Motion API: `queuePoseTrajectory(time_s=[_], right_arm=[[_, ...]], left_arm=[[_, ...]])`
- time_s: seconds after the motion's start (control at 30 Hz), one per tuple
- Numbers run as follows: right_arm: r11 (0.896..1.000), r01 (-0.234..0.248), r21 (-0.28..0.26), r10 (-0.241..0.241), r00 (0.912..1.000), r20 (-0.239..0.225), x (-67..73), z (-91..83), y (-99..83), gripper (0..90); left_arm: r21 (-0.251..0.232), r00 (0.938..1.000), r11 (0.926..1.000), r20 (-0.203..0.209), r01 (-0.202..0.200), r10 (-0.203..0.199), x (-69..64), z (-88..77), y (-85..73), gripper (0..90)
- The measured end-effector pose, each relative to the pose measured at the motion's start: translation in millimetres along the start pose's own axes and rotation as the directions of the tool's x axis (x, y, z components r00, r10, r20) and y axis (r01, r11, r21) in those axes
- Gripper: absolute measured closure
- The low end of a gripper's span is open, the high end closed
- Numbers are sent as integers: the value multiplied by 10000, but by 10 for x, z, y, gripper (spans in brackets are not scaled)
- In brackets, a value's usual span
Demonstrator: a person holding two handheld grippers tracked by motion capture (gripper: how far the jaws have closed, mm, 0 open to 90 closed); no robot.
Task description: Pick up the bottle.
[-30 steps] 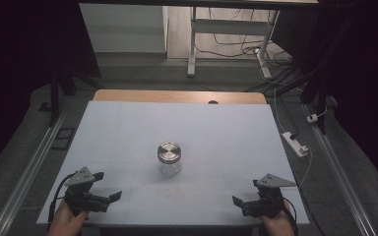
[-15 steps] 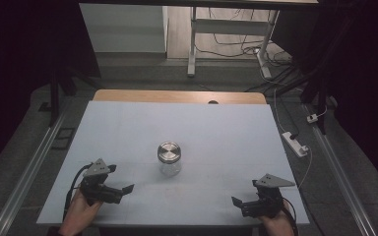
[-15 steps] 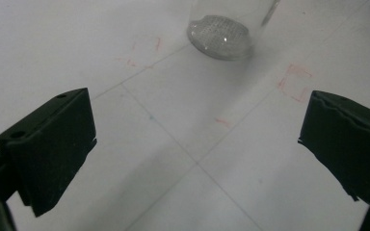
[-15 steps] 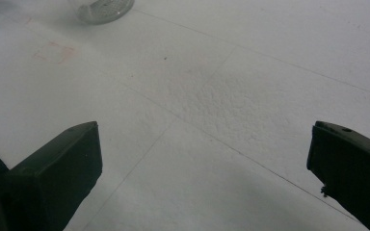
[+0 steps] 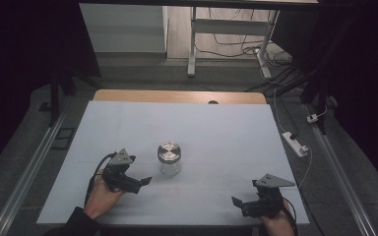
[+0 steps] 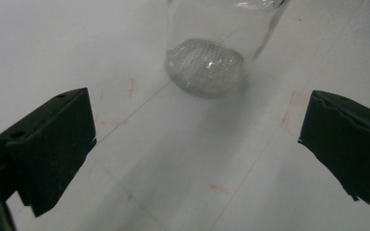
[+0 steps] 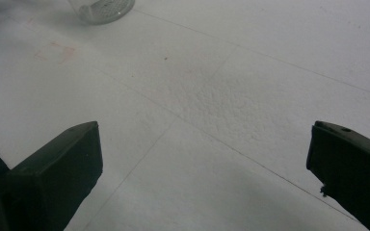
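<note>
Looking down on the white table [image 5: 216,128], I take the big things first: the sheet is bare but for one glass jar [image 5: 169,158] standing upright a little left of the middle, with a round metal lid [image 5: 169,151] sitting on top. From the left gripper view I see the jar's clear wall and dimpled base [image 6: 205,65] straight ahead, resting on the table among faint red marks, and nothing inside it that I can make out. My left gripper [image 5: 144,181] sits near the jar, on its near-left side, pointed toward it but not touching; its jaws stand wide apart and hold nothing, with the jar beyond their tips rather than between them. My right gripper [image 5: 236,202] is well apart from the jar, low at the near right edge of the table, jaws likewise wide apart and empty; its own view catches just the bottom rim of the jar [image 7: 102,9] far off at the top. As I judge it, the work is at its very start: the reach toward the jar is under way on the left side, yet no grasp is made, the lid appears to be on, and the jar stands untouched. Left to do, I reckon, is closing in, clamping the glass, and handling the lid.
</note>
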State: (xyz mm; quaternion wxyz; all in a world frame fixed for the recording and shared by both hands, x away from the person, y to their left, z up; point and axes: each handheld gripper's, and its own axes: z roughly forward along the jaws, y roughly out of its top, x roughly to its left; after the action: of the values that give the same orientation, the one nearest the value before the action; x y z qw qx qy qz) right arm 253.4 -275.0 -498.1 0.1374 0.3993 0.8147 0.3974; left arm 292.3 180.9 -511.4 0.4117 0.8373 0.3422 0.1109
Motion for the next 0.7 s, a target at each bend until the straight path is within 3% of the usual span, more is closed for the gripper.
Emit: queuePoseTrajectory(time_s=[0.4,0.57,0.7], right_arm=[[10000,8,18,-8,10000,-33,-2,0,0,0],[10000,2,26,-1,10000,-55,-3,1,0,0],[10000,3,30,-3,10000,-66,-3,1,0,0]], left_arm=[[-207,9977,9992,591,-332,344,39,353,246,0],[-149,9947,9973,730,-714,723,19,523,332,0],[21,9924,9943,614,-1068,1065,-5,658,366,0]])
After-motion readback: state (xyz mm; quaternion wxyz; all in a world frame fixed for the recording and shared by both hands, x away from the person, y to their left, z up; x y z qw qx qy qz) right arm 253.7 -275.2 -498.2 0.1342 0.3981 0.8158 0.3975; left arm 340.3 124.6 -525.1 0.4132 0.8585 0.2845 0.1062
